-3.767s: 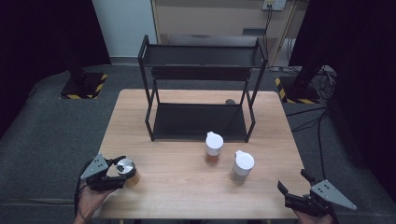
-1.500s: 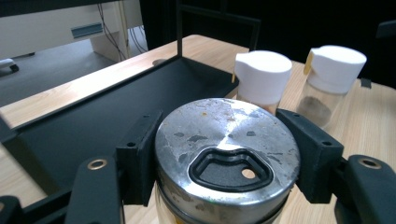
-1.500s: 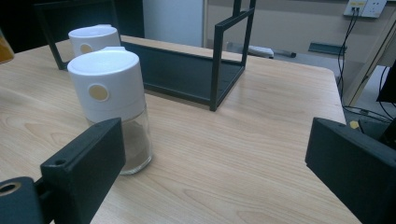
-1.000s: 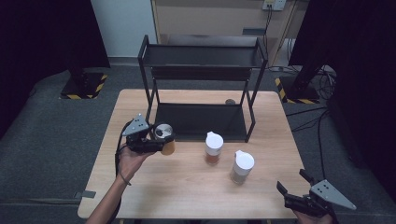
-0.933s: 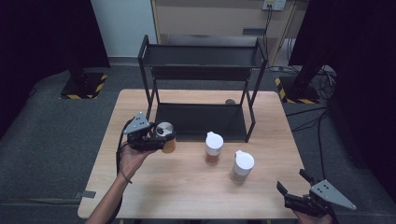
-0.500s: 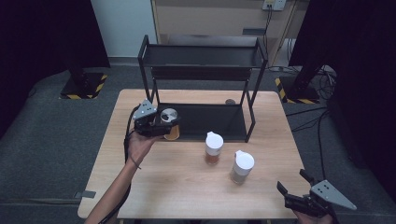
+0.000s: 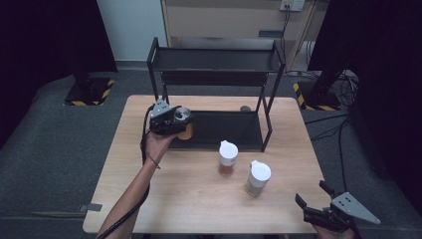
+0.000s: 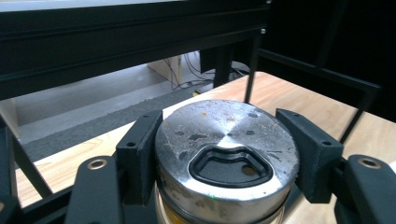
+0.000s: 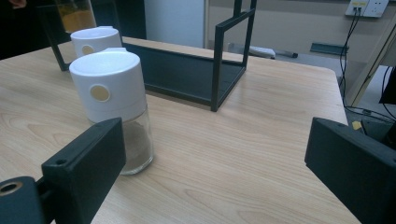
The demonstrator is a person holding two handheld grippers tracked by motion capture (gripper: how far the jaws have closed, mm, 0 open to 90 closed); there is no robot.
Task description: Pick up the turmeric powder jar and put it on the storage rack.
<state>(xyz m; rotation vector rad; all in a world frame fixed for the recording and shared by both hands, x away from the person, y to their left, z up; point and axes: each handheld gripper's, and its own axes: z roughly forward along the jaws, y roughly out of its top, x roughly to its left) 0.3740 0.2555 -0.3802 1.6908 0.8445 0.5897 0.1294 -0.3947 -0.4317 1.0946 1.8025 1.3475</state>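
A light wooden table (image 7: 149,199) carries a black two-tier metal rack (image 7: 214,89) at its far half, the lower shelf lying flat on the tabletop and the upper shelf raised on thin posts. The left gripper (image 7: 171,119) hangs at the rack's front left corner, its jaws pinched on the sides of a glass spice jar with a worn metal lid (image 8: 226,144); amber contents show below the lid, and the jar is lifted just over the lower shelf's front edge, with the left front post close beside it and the upper shelf overhead. In front of the rack, near the table's middle, stand two white-capped glass shakers: one with reddish-brown powder (image 7: 228,158) and, just beside it toward the near right, one with paler brown powder (image 7: 259,178). The right gripper (image 7: 318,209) rests at the near right corner, jaws spread wide with nothing between them, the nearer shaker ahead of its left jaw
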